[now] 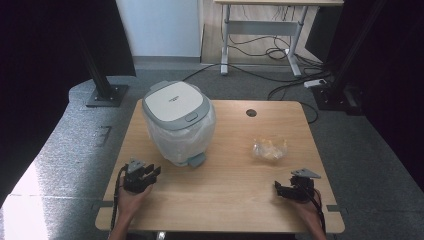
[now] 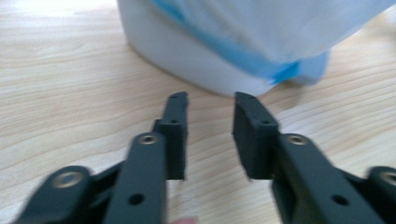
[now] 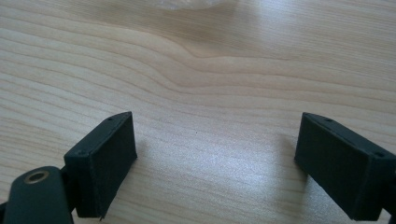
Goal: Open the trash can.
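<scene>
The wooden table [image 1: 220, 195] carries a white bin [image 1: 179, 122] with a grey lid, lined with a plastic bag, at its back left. A crumpled clear wrapper [image 1: 270, 148] lies well to the right. The left gripper [image 1: 148, 176] sits just before the bin, jaws narrowed but empty. The right gripper [image 1: 282, 189] rests near the wrapper, jaws wide apart and empty.
</scene>
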Action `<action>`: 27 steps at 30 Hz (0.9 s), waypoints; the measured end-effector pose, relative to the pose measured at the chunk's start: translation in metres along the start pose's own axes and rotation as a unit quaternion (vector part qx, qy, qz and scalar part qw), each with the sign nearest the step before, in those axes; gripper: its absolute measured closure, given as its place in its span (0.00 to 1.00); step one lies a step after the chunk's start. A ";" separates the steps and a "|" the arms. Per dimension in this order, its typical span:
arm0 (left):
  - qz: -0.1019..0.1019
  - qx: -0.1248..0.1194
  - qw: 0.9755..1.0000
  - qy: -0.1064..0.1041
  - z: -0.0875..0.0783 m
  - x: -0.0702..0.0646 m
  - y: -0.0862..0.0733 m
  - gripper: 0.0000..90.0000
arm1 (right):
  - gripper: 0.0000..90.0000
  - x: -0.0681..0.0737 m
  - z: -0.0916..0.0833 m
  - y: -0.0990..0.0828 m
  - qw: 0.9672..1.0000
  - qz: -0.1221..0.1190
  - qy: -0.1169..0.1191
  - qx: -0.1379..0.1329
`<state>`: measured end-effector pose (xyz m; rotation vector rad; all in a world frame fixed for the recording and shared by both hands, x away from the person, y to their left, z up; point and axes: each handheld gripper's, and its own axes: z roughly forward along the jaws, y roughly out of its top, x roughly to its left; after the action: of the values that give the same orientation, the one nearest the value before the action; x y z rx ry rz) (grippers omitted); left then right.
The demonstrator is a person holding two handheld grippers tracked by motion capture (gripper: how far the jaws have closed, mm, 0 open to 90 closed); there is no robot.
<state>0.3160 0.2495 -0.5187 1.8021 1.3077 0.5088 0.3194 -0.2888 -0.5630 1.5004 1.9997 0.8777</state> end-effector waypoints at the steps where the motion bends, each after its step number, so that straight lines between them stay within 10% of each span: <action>1: -0.001 -0.005 1.000 -0.009 -0.004 0.000 0.002 0.78 | 0.13 0.000 0.000 0.000 1.000 0.000 0.000 0.000; 10: 0.027 -0.034 0.998 -0.050 -0.028 -0.010 0.023 0.99 | 0.14 0.000 0.000 0.000 1.000 0.002 -0.002 -0.001; 27: 0.048 -0.082 0.993 -0.072 -0.060 -0.031 0.057 1.00 | 0.15 0.000 -0.001 -0.001 1.000 0.005 -0.004 -0.001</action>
<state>0.2946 0.2379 -0.4339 1.7370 1.0550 0.5129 0.3186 -0.2894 -0.5630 1.5116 1.9853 0.8764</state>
